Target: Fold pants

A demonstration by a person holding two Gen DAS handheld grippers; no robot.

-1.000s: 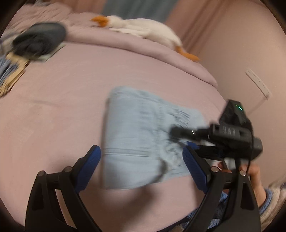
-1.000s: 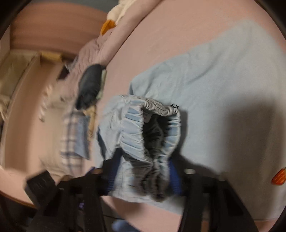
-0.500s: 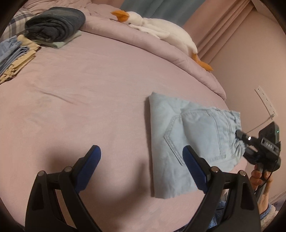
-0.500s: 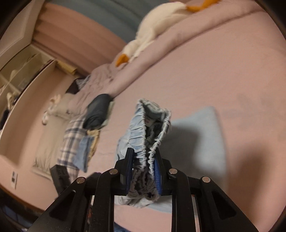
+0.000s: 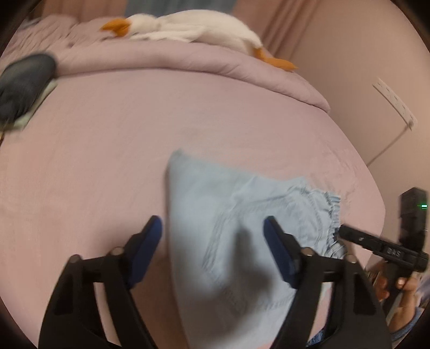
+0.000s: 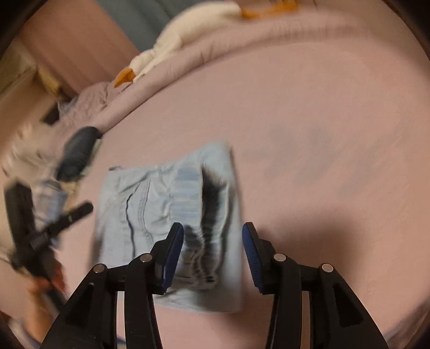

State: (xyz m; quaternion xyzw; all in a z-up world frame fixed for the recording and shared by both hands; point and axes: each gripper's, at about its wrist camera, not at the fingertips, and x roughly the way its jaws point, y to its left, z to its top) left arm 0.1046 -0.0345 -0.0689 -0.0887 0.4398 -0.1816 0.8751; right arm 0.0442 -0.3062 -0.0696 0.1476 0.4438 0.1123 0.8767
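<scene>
1. The left gripper (image 5: 212,252) has its blue-padded jaws spread wide with nothing between them; it hangs over the near edge of the folded pants, its pads straddling the cloth from above.
2. The right gripper (image 6: 213,251) also stands with jaws apart, gripping nothing; the gathered waistband lies just beyond its pads. In the left wrist view its black body sits at 3 to 4 o'clock, tip close to the waistband; whether it touches is lost in blur.
3. The bed (image 5: 107,128), covered in a dusty pink sheet, fills both views.
4. A rolled pink duvet (image 5: 188,60) runs along the far side of the bed, toward 12 o'clock.
5. The light blue denim pants (image 5: 215,214) lie folded on the sheet, from centre to about 5 o'clock in the left wrist view, elastic waistband toward 3 o'clock and a back pocket showing on top. In the right wrist view they sit at centre toward 7 o'clock.
6. A white stuffed goose (image 5: 193,25) with orange beak and feet lies along the duvet at 12 o'clock.
7. A dark folded garment (image 5: 24,83) rests on other clothes at 10 o'clock, blurred.
8. A hand (image 5: 395,292) holds the right gripper's handle at 4 o'clock.
</scene>
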